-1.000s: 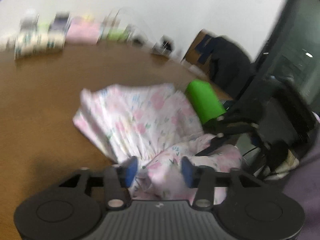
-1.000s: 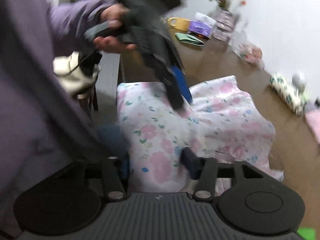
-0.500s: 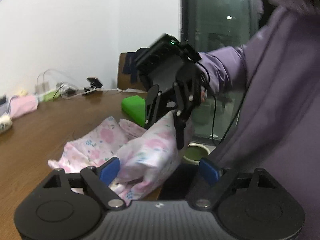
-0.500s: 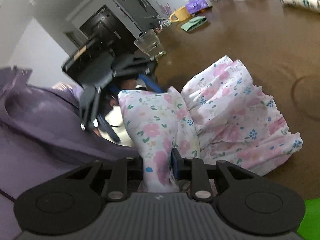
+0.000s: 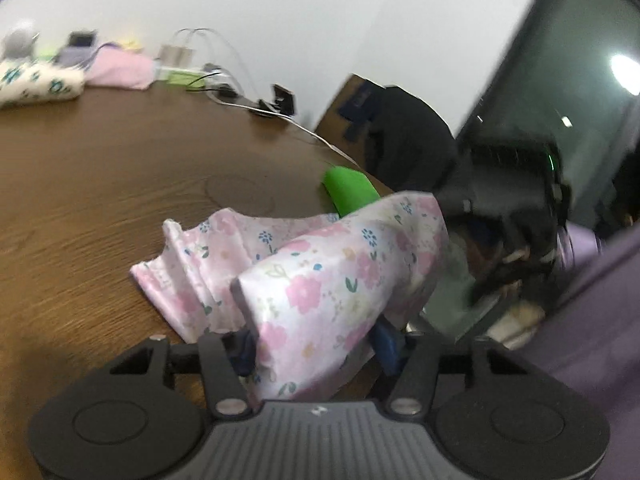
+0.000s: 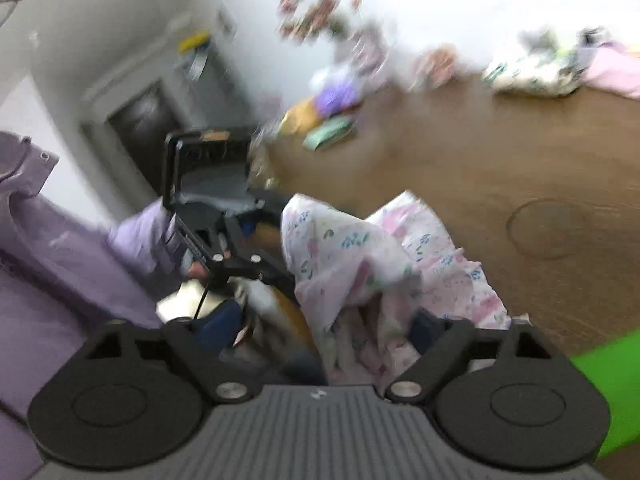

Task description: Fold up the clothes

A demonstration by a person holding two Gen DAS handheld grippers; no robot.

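A pink-and-white floral garment (image 5: 332, 276) lies bunched near the front edge of the brown wooden table (image 5: 100, 184). One end is lifted off the table. My left gripper (image 5: 315, 348) is shut on that lifted end, and a thick fold fills the space between its blue pads. In the right wrist view the garment (image 6: 360, 264) rises to a peak beside the left gripper's fingers. My right gripper (image 6: 324, 326) is open wide, with loose cloth lying between its fingers but not pinched.
A bright green object (image 5: 348, 192) sits on the table just behind the garment. Folded pink cloth (image 5: 120, 72), a floral roll (image 5: 36, 80) and cables (image 5: 240, 96) line the far edge by the wall. A chair with a dark jacket (image 5: 400, 136) stands beyond. A purple sleeve (image 6: 140, 240) is at the left.
My right gripper was shut on the garment half a second ago and has opened. My left gripper was wide open and has closed on the lifted end.
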